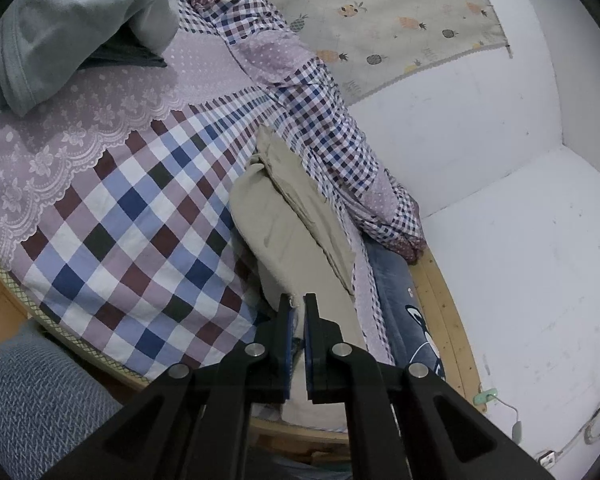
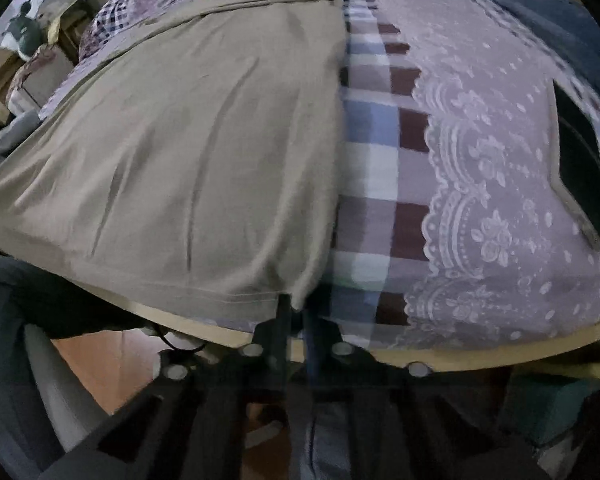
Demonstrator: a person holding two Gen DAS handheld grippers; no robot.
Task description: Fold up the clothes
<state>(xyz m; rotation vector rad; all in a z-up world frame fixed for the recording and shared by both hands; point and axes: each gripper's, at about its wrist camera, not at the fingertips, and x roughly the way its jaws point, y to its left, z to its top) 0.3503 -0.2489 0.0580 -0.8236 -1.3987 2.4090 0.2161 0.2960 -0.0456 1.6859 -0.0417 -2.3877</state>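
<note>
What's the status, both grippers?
Left gripper shut on khaki garment. Right gripper shut on its hem corner. Phone lies clear.

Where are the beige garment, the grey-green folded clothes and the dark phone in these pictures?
beige garment (image 2: pixel 188 152): right wrist view, on the middle of its spread cloth.
grey-green folded clothes (image 1: pixel 72 28): left wrist view, on the top layer of the pile.
dark phone (image 2: pixel 580 164): right wrist view, on its screen.
</note>
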